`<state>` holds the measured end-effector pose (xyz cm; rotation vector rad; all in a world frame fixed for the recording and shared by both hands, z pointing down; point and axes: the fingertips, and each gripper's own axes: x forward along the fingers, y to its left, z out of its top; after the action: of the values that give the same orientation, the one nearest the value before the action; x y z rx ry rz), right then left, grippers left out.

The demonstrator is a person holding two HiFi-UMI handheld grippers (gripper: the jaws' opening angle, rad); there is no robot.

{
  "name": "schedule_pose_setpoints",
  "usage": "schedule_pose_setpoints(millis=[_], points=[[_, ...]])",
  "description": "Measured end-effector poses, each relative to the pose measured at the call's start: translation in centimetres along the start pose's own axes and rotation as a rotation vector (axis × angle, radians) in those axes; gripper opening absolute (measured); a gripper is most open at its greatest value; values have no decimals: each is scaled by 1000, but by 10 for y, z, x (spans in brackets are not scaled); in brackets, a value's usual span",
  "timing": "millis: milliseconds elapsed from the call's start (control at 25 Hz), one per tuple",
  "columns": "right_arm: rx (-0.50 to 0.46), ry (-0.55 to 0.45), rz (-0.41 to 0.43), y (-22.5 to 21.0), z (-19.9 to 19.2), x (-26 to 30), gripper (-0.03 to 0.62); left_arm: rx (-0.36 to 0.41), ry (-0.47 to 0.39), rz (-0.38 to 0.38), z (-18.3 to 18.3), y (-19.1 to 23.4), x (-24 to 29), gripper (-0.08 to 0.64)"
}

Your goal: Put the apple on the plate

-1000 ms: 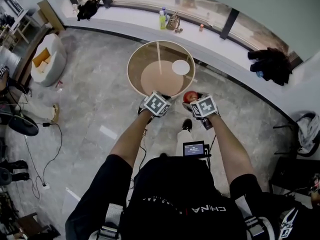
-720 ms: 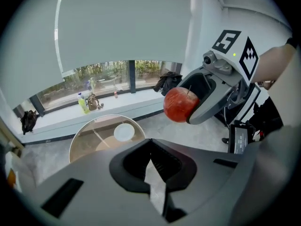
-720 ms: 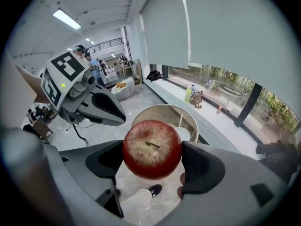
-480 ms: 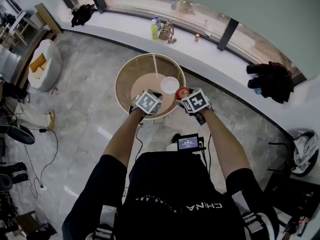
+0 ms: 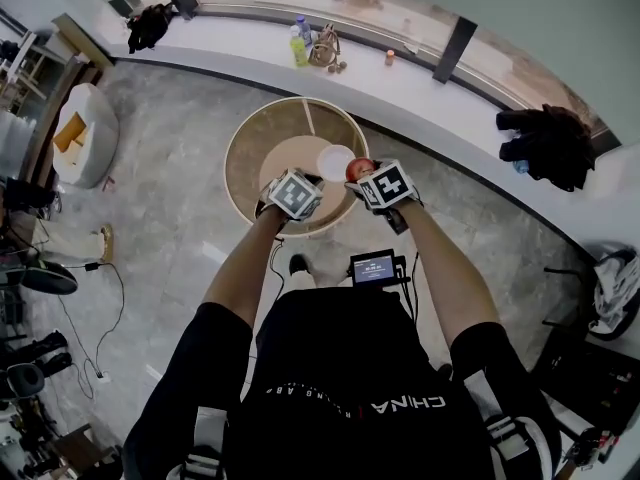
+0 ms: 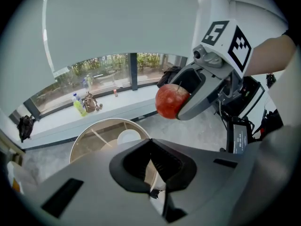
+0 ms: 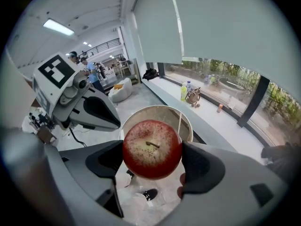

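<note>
A red apple (image 7: 152,149) with its stem toward the camera is clamped between the jaws of my right gripper (image 7: 152,160). In the head view the apple (image 5: 358,170) hangs in the right gripper (image 5: 362,175) just right of the white plate (image 5: 336,161), over the round wooden table's (image 5: 262,140) near right edge. My left gripper (image 5: 288,182) hovers over the table's near edge, left of the plate, shut and empty. From the left gripper view the apple (image 6: 171,101) shows up high on the right, and the plate (image 6: 128,137) lies on the table below.
A long white window sill (image 5: 420,78) runs behind the table with bottles (image 5: 298,43) and a small bag on it. A dark bundle of clothes (image 5: 545,133) lies on the sill's right. A white armchair (image 5: 80,133) stands far left. A small screen (image 5: 372,266) hangs at my chest.
Both grippers have come forward from short of the table to over its near edge. The apple, still held, has moved from clear of the table to right beside the plate.
</note>
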<state>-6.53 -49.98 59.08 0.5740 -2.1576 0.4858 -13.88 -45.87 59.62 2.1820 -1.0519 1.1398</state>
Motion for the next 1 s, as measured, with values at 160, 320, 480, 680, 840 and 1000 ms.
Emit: schedule_pose_setpoints(millis=[160, 320, 480, 680, 840, 1000], points=[[39, 2, -16, 1, 10, 8, 413, 14, -14, -30, -1, 9, -1, 17], [42, 0, -29, 2, 20, 15, 413, -54, -68, -53, 0, 25, -4, 17], [48, -5, -53, 1, 27, 23, 413, -66, -56, -60, -9, 37, -3, 17], [64, -25, -80, -22, 38, 34, 413, -95, -41, -58, -11, 53, 11, 17], [56, -6, -69, -31, 26, 61, 413, -122, -4, -85, -33, 47, 33, 17], [62, 32, -57, -36, 15, 109, 413, -146, -15, -102, -55, 57, 64, 17]])
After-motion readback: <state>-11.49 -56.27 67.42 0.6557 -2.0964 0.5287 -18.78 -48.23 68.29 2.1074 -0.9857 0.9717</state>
